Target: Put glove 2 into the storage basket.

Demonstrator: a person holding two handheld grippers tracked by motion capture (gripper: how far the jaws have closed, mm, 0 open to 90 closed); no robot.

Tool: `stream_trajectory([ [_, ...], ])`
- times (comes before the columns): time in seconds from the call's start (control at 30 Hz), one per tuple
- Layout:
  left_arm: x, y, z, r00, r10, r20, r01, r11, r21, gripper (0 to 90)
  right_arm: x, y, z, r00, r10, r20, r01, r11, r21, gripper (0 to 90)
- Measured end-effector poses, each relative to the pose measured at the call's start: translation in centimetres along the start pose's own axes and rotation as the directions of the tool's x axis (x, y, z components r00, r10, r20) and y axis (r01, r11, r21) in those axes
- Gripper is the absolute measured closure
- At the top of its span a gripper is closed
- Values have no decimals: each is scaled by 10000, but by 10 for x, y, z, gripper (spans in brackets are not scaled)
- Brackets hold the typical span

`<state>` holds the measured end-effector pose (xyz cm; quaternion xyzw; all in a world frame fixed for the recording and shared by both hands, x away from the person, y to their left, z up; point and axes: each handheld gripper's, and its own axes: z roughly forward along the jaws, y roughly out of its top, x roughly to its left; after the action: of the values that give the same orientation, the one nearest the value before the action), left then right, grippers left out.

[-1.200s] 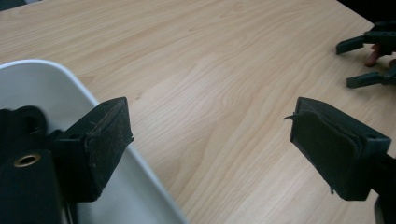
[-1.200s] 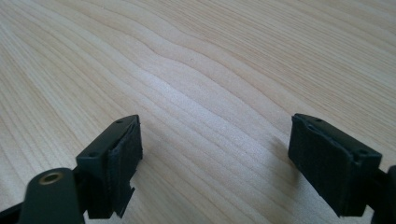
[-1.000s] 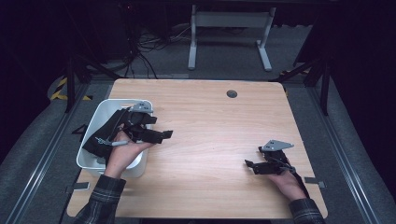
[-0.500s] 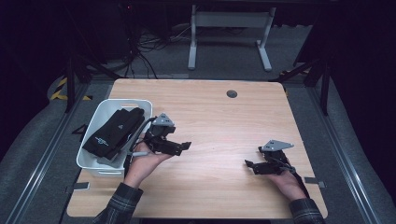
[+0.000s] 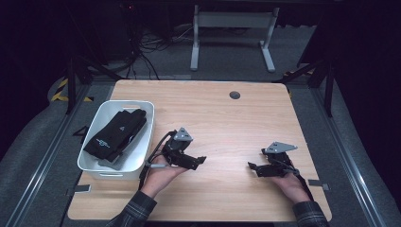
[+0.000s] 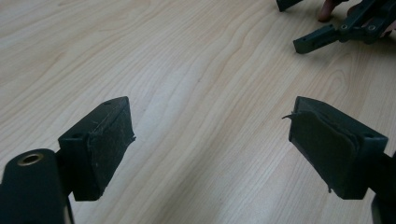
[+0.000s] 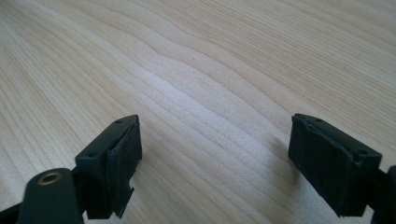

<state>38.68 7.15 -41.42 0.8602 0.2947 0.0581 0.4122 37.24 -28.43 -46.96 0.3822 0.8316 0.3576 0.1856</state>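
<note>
A white bin (image 5: 144, 135) stands at the table's left with folded black garments (image 5: 116, 132) lying inside it. My left gripper (image 5: 198, 161) rests low over bare wood just right of the bin, open, nothing between its jaws; its pads (image 6: 105, 144) stand wide apart in the left gripper view. My right gripper (image 5: 253, 168) sits near the table's front right, open and empty, with its pads (image 7: 116, 163) spread over the wood. The right gripper (image 6: 341, 30) also appears far off in the left gripper view, at the top right.
The wooden table (image 5: 217, 123) has a round cable hole (image 5: 234, 95) near its far edge. A desk frame's legs (image 5: 231, 38) stand on the floor behind, with cables at the back left. Tape marks sit at the table's front corners.
My left gripper has come out of the bin and moved right onto the open table, leaving the black garments in the bin. The right gripper has stayed put.
</note>
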Motion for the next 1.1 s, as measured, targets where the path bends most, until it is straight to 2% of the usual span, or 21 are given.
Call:
stream_trajectory([
  [0.13,-4,-6,13,9998,103,169,-107,9997,222,145,0,0,0,10000,3,3,-3,10000,-3,181],
  [0.23,-6,-8,19,9998,192,76,-194,9994,281,144,0,0,0,10000,0,1,0,10000,-2,181],
  [0.3,-7,-10,24,9997,196,163,-202,9991,365,145,0,0,0,10000,2,0,-2,10000,-4,182],
  [0.33,-9,-12,28,9993,347,137,-353,9982,485,144,0,0,0,10000,0,-2,0,10000,-6,181],
  [0.57,-12,-16,39,9984,534,202,-548,9957,750,144,0,0,0,10000,-3,1,3,10000,-2,181],
  [0.67,-15,-18,44,9977,672,24,-672,9937,898,143,0,0,0,10000,3,-2,-3,10000,-2,182],
  [0.93,-20,-24,56,9963,852,-76,-836,9886,1254,140,0,0,0,10000,-8,-20,8,10000,-1,182],
  [1.07,-22,-27,59,9936,1112,-217,-1077,9865,1232,120,0,0,0,10000,-19,-22,19,10000,-3,182],
  [1.1,-22,-29,60,9913,1290,-278,-1248,9849,1202,97,1,0,0,10000,-10,-34,10,10000,-9,182],
])
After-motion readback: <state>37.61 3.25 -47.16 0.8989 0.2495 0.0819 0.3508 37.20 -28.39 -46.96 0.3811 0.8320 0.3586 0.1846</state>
